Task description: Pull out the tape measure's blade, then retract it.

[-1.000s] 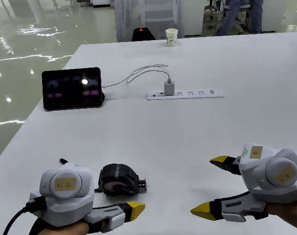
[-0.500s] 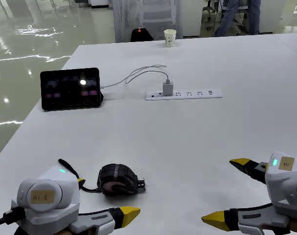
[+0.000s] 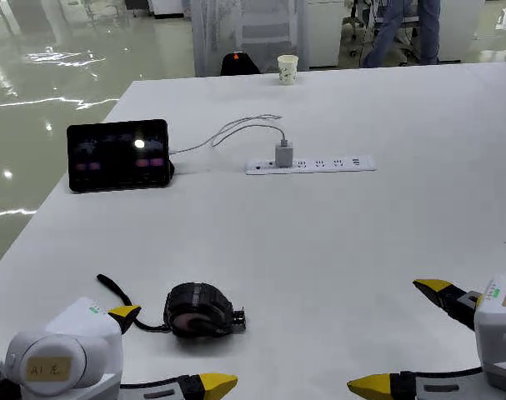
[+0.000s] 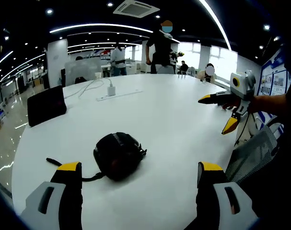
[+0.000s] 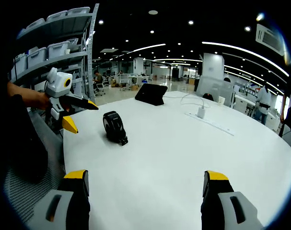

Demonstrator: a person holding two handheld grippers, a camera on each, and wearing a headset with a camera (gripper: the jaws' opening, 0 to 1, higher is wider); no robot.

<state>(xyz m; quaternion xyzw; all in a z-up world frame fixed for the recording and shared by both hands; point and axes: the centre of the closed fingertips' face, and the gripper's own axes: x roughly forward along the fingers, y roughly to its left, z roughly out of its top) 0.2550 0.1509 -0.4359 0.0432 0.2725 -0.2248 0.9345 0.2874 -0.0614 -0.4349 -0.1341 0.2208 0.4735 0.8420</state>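
A black tape measure (image 3: 201, 310) lies on the white table (image 3: 319, 242) near its front edge, with a short black strap trailing to the left. In the left gripper view the tape measure (image 4: 119, 155) sits just ahead of my left gripper (image 4: 139, 167), whose yellow-tipped jaws stand wide apart with nothing held. In the head view the left gripper (image 3: 171, 350) is at the bottom left, close beside the tape measure. My right gripper (image 3: 401, 336) is open at the bottom right, well away from it. From the right gripper view (image 5: 146, 176) the tape measure (image 5: 115, 127) lies far off on the left.
A dark tablet (image 3: 119, 155) stands at the back left. A white power strip (image 3: 311, 164) with a plugged charger and cable lies mid-table, and a paper cup (image 3: 288, 68) stands at the far edge. The table's left edge runs close to the tape measure.
Both grippers have drawn back toward the near edge of the table and stay open. The tape measure has not moved.
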